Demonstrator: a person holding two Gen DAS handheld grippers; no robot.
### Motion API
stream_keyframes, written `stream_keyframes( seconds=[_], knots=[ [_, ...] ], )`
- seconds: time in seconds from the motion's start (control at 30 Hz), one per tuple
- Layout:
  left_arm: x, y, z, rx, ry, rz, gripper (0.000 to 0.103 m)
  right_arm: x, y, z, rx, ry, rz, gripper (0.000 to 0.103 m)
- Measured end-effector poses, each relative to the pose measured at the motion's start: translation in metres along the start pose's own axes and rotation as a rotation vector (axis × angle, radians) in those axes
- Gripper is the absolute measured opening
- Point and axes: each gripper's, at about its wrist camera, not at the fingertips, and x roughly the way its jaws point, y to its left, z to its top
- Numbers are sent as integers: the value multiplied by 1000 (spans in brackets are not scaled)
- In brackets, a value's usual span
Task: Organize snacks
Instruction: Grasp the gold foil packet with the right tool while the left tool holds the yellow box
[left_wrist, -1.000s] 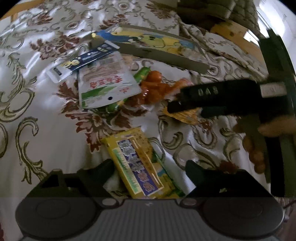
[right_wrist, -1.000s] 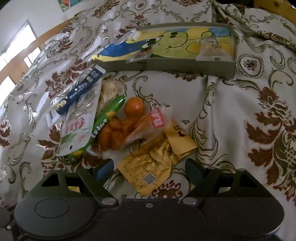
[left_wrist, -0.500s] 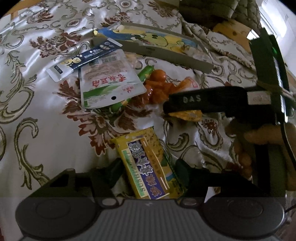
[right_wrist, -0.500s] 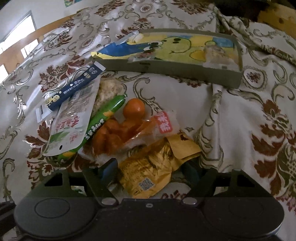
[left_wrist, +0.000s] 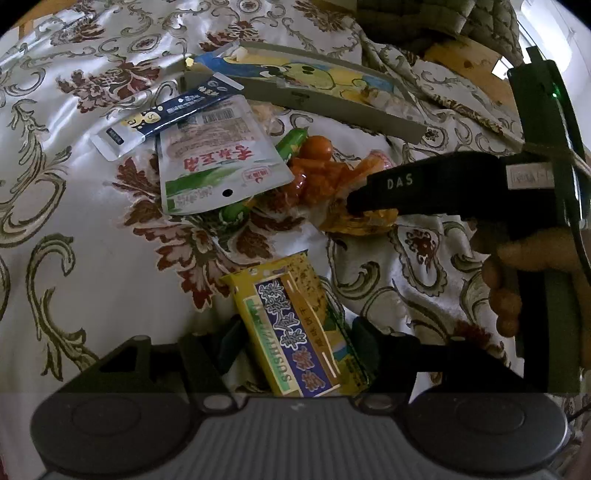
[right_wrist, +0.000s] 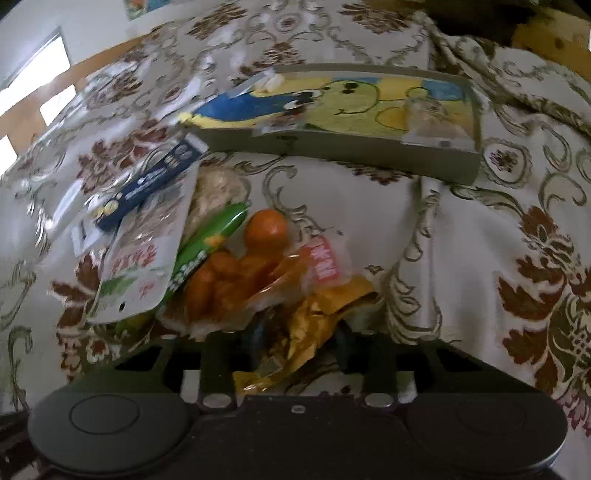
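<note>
A yellow snack packet (left_wrist: 291, 325) with a blue label lies on the patterned cloth, and my left gripper (left_wrist: 295, 343) is shut on its sides. In the right wrist view a crumpled gold foil packet (right_wrist: 314, 325) sits between the fingers of my right gripper (right_wrist: 301, 336). Its jaws are closing and the pads squeeze the foil. From the left wrist view the right gripper's black finger (left_wrist: 406, 184) reaches in over the same gold packet (left_wrist: 362, 223). Beyond it lies a pile: orange snacks in a clear bag (right_wrist: 240, 273), a green stick (right_wrist: 210, 240) and a white pouch (right_wrist: 144, 266).
A shallow grey tray (right_wrist: 351, 147) with a cartoon picture inside stands behind the pile, with small clear packets in it. A dark blue stick packet (right_wrist: 147, 188) lies at the pile's left. A person's hand (left_wrist: 517, 258) holds the right gripper. Bare cloth spreads to the right.
The left jaws came in onto the yellow packet and stayed there. The right gripper pushed forward over the gold packet and its jaws narrowed onto it, crumpling the foil.
</note>
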Motion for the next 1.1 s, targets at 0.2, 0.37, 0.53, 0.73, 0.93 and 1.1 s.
stream_keyframes(
  seconds=[0.2,0.37,0.53,0.73,0.93,1.1],
  knots=[
    [0,1,-1,5,-12,-4,66,2,-3,-1,-4,3,3,33],
    [1,-2,-3,24,-24,-6,71,1,1,-2,-29,0,-18,29],
    [2,-7,-7,59,-32,9,73,-2,0,-3,-18,-1,-15,28],
    [-2,-5,-5,39,-28,6,65,-8,-3,-3,19,-1,-12,27],
    [-4,-7,-4,42,-22,16,64,-16,-3,-7,42,11,-21,27],
    [-8,-7,-3,25,-26,2,63,-26,-8,-9,87,19,-15,27]
  ],
)
